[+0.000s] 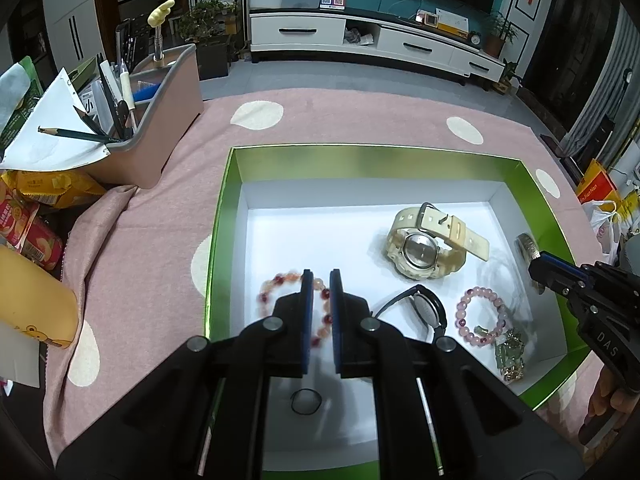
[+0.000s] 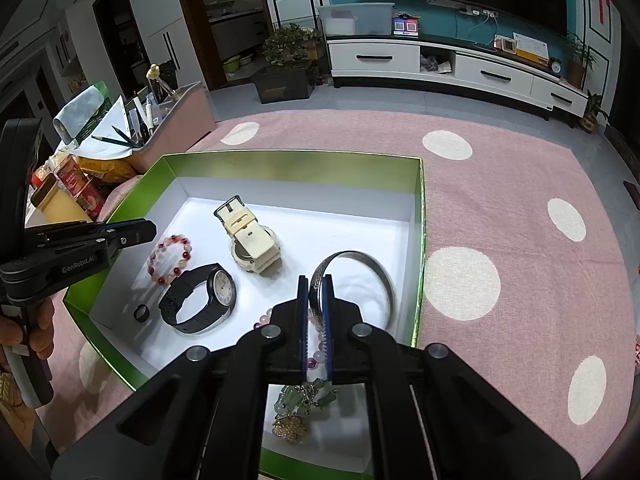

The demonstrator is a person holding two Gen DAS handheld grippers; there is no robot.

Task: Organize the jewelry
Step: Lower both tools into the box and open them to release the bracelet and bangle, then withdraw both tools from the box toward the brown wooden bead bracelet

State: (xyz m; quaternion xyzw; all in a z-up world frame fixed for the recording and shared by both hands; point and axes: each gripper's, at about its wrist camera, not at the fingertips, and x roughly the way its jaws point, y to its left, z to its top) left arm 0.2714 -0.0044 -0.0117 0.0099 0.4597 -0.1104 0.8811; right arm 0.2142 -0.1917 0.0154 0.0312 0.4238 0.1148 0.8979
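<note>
Green box (image 2: pixel 418 216) held watches, bead bracelets, ring; right claw (image 2: pixel 315 280) pinched the silver bangle (image 2: pixel 380 272); left claw (image 1: pixel 321 276) narrow, empty; sorting nearly complete.

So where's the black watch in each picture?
Left wrist view: the black watch sits low in the middle, just right of the left gripper, partly hidden behind it.
Right wrist view: the black watch lies left of centre, whole and face up.
Shared landmark: the cream watch lies just beyond it in the green box.
</note>
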